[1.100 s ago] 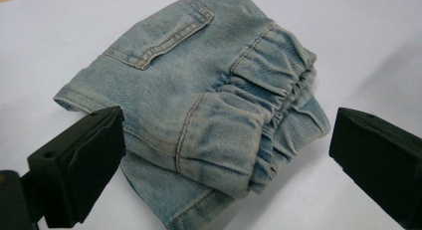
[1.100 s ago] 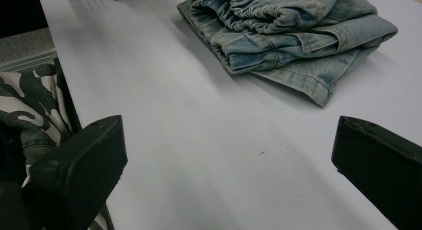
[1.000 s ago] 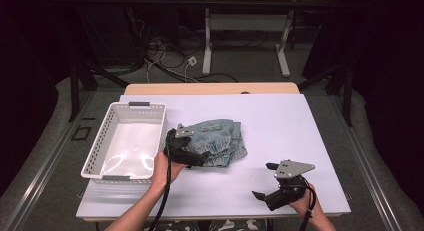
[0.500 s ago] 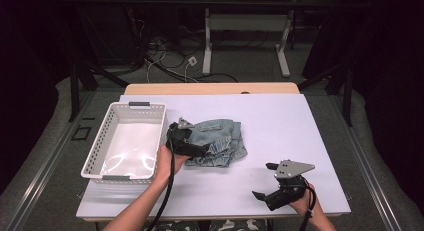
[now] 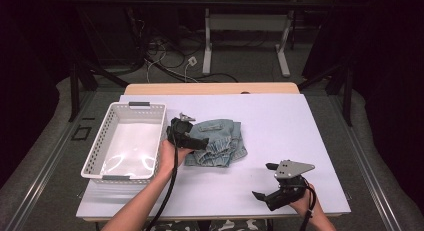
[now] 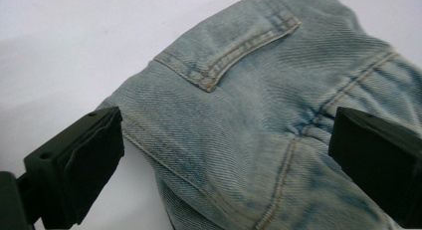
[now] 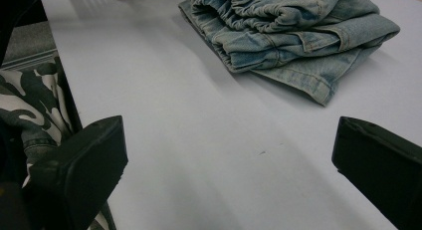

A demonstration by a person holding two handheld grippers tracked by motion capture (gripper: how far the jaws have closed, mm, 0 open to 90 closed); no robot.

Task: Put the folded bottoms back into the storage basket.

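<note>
Two grippers are standing wide open: your left gripper [image 5: 197, 141] is straddling the folded denim jeans [image 5: 218, 142] at mid-desk, just beside the white basket [image 5: 95, 157]; your right gripper [image 5: 264, 181] is idling near the front edge. Risk: you're pinching only the top layer, so the fold unrolls on lifting. Long axis is running roughly front-to-back, pocket side up.

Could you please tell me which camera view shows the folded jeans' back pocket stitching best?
The left gripper view: the pocket on the jeans sits close between open jaws. The high view shows the whole folded pile; the right gripper view shows its layered edges.
</note>
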